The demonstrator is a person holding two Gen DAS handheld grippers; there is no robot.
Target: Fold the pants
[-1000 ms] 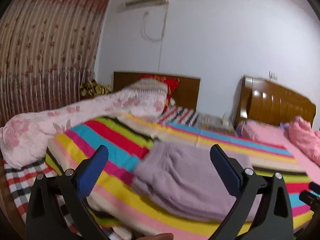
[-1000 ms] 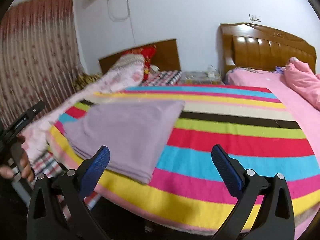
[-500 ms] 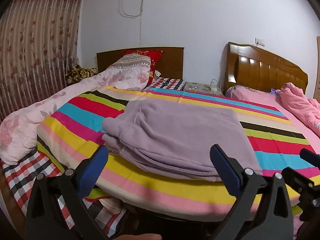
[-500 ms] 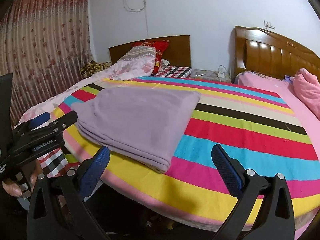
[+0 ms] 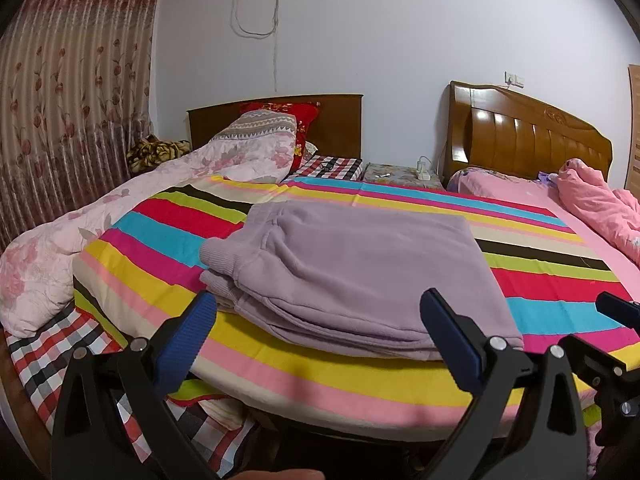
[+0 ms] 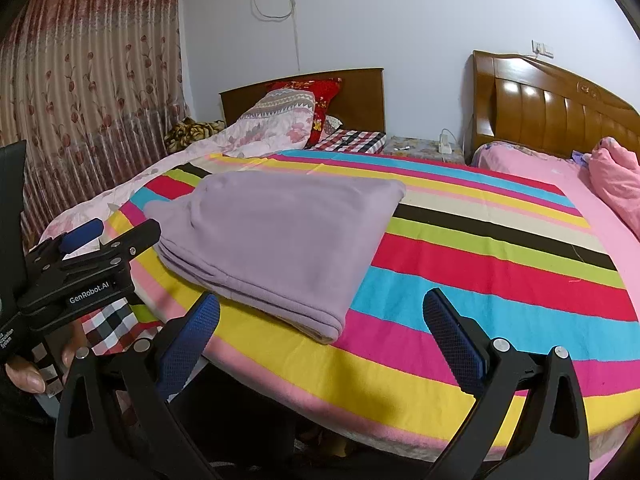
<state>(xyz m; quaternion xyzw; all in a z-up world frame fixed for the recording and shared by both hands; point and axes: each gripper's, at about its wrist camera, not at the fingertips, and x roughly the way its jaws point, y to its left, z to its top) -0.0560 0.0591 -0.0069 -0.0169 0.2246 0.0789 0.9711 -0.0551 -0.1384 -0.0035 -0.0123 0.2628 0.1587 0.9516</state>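
Folded pants rest on the striped bed, both tools held clear.

The pants (image 5: 360, 272) lie in a neat stacked rectangle near the blanket's (image 5: 360, 376) near-left edge, so the folding looks finished. The left gripper (image 5: 316, 328) and right gripper (image 6: 320, 324) hover just off the near edge, level, pointing at the bed, jaws spread wide and holding nothing, likely kept apart from the pants to leave the fold undisturbed.

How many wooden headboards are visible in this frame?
2: a dark, flat headboard behind the pillows at centre-left, and a lighter carved headboard at right, behind the pink bedding.
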